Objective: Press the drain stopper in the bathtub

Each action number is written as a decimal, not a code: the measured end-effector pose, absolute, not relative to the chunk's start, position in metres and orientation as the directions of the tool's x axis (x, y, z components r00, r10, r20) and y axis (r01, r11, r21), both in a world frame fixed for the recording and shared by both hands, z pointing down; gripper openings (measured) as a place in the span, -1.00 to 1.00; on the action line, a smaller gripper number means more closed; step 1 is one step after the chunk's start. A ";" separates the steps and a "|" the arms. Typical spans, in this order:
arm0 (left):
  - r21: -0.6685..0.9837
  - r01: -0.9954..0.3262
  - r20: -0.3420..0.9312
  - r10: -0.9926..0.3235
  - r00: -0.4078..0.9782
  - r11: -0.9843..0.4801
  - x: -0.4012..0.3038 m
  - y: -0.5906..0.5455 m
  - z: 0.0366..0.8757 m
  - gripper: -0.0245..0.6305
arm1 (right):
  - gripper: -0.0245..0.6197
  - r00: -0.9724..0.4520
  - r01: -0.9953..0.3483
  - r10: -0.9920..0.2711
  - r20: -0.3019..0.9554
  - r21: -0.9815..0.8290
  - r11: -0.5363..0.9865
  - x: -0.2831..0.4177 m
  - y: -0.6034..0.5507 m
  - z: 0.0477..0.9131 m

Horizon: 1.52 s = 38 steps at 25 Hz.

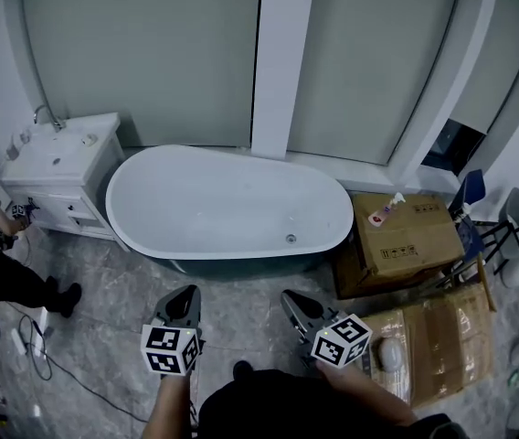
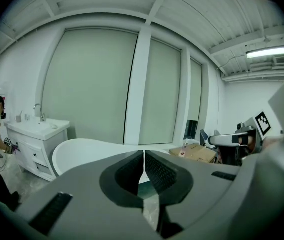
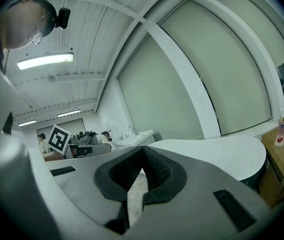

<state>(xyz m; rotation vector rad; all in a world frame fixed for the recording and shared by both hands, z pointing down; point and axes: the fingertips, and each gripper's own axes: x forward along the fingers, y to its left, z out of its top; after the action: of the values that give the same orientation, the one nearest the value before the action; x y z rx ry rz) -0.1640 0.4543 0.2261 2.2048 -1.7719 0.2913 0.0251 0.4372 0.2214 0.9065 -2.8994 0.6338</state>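
Left gripper (image 2: 143,154) jaws together, tips touching, nothing btwn them; right gripper (image 3: 142,151) same. Both hang over the floor (image 1: 241,314), just short of the near rim of the bathtub (image 1: 214,199). Drain stopper (image 1: 291,239) sits in the tub bottom nr its right end (cardboard boxes (image 1: 406,240) beside that end).

a bathroom mock-up: bathtub (image 1: 227,204), sink vanity (image 1: 63,167), marble floor (image 1: 113,300), stacked cardboard boxes (image 1: 406,240)
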 end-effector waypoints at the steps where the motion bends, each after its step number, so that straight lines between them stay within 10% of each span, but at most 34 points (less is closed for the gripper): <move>1: 0.098 -0.974 0.340 -0.914 0.224 -0.202 -0.170 0.448 0.226 -0.85 | -0.88 -0.828 -0.555 -0.539 0.157 -0.371 0.744 0.018 0.433 0.221; 38: 0.087 -0.974 0.427 -0.875 0.226 -0.209 -0.163 0.059 0.244 -0.85 | -0.88 -0.838 -0.536 -0.503 0.210 -0.484 0.691 0.014 0.023 0.261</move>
<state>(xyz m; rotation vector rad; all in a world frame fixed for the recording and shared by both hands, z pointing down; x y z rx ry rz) -0.1628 0.0588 0.2441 2.1698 -1.7178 0.4089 0.0139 0.0230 0.2614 0.8715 -2.8329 0.8409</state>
